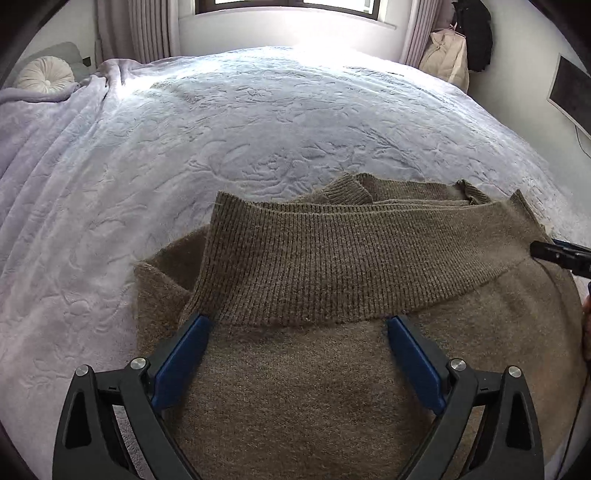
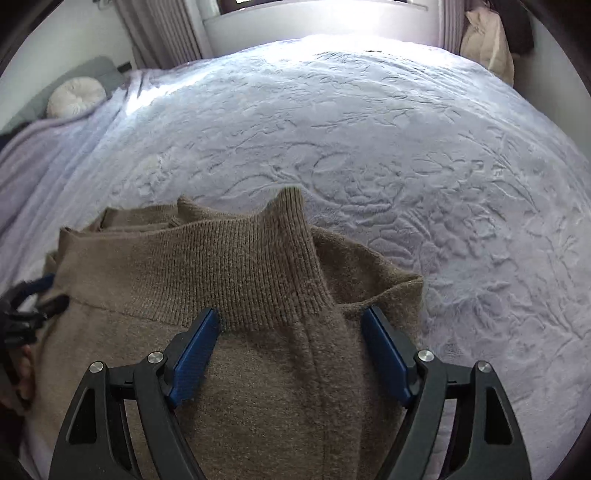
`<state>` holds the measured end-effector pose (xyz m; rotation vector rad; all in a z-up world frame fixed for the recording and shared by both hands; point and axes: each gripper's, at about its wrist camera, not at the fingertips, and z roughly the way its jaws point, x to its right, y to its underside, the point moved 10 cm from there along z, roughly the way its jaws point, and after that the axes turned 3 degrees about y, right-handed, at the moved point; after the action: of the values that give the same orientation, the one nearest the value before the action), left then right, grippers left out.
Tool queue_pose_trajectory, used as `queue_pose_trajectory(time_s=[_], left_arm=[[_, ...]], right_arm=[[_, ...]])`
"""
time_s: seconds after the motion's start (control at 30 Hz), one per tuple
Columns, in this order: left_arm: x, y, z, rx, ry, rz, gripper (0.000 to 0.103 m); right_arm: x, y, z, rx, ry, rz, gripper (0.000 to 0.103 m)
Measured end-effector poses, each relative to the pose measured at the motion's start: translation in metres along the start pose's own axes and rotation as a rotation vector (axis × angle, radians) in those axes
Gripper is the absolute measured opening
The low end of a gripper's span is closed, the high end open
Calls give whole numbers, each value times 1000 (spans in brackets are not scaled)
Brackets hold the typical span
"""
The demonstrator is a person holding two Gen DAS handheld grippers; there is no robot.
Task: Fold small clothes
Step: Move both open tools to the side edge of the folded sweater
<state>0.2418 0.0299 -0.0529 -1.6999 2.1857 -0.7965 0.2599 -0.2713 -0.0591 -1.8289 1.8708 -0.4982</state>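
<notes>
Left hand-held gripper [image 1: 299, 325] and right hand-held gripper [image 2: 291, 317] (jaws wide) apparently straddle the brown sweater [image 1: 332, 258].

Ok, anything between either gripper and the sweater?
Nothing visible. The left gripper and the right gripper are both open right over the sweater, fingers straddling its ribbed band. The blanket beyond the sweater shows only a cushion at the far corner.

Daylight pours from the window [image 1: 288, 5] at the far end, burning the bed's [image 1: 258, 110] far edge to white glare. Nearer areas sit softer, dimmer. Fisheye bending curves everything; dark vignette rims both views, and corner detail seems slightly blurred.
</notes>
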Motion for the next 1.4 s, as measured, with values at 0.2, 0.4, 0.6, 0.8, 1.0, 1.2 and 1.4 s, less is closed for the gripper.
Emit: queue_pose_trajectory(time_s=[0.2,0.4,0.6,0.8,1.0,1.2,1.4], left_arm=[[-14,3,-70,65,-7,-21,98],[-57,46,-103,60,3,-185,98],[-39,76,-81,9,-65,-190,99],[-70,98,-80,-58,2,-326,100],[-99,83,-112,-13,50,-336,100],[-63,63,-66,-66,74,-277,100],[-29,53,-22,-135,114,-202,102]], right_arm=[[27,7,-70,107,51,24,83],[50,43,-118,140,45,71,83],[-35,63,-105,90,-86,-38,83],[-40,87,-83,-21,-4,-120,83],[35,69,-137,87,53,-22,84],[51,65,-108,19,-32,86,84],[15,68,-54,-70,-119,36,85]])
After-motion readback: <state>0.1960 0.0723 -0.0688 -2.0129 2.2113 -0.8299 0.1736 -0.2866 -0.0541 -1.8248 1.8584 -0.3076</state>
